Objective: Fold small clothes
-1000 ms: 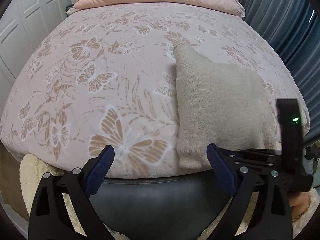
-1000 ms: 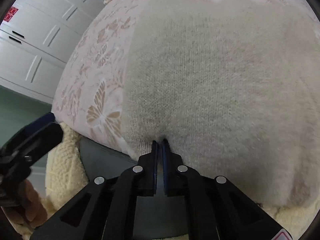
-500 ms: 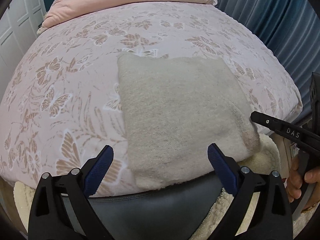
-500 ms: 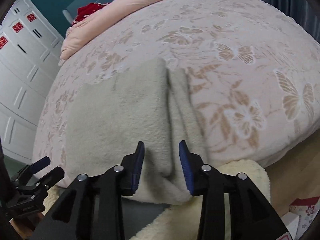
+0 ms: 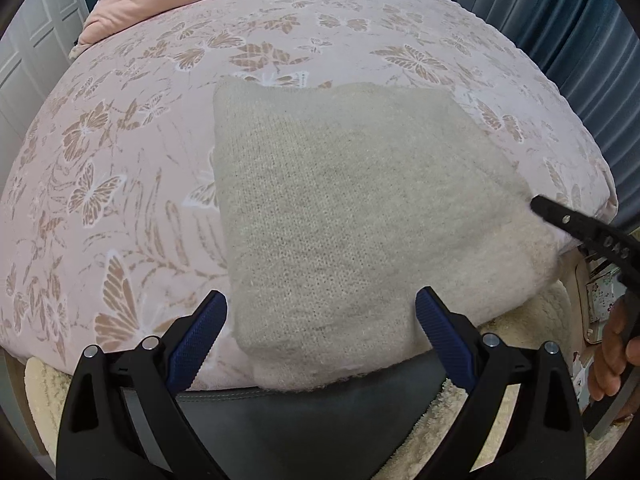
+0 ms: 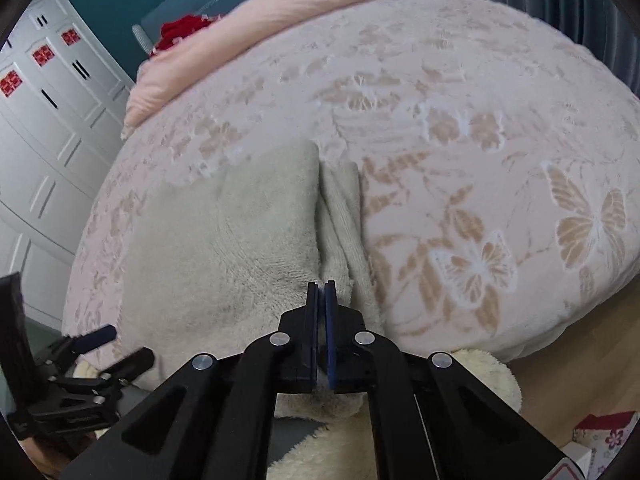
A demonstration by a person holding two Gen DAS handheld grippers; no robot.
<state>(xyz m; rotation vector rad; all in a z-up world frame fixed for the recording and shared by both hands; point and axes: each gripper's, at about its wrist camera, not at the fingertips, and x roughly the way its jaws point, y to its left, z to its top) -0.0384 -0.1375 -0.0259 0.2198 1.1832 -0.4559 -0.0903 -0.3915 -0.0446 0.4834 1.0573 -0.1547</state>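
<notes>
A beige knitted garment (image 5: 360, 216) lies folded flat on the pink butterfly bedspread (image 5: 120, 160), near the bed's front edge. My left gripper (image 5: 322, 332) is open, its blue-padded fingers straddling the garment's near edge without touching it. In the right wrist view the garment (image 6: 224, 240) shows a folded ridge along its right side. My right gripper (image 6: 321, 286) is shut, its tips at the garment's near right edge beside that ridge; I cannot tell for sure that cloth is pinched. The right gripper also shows in the left wrist view (image 5: 560, 216) at the garment's right corner.
A pink duvet (image 6: 288, 20) and a red item (image 6: 180, 30) lie at the bed's head. White cabinets (image 6: 48, 120) stand left, blue curtains (image 5: 580, 40) right. A cream fluffy rug (image 6: 472, 380) and a dark grey bed base (image 5: 320, 412) lie below the edge.
My right gripper let go of the front edge, moved to the garment's right side and shut there. My left gripper swung right and closer over the garment, staying open.
</notes>
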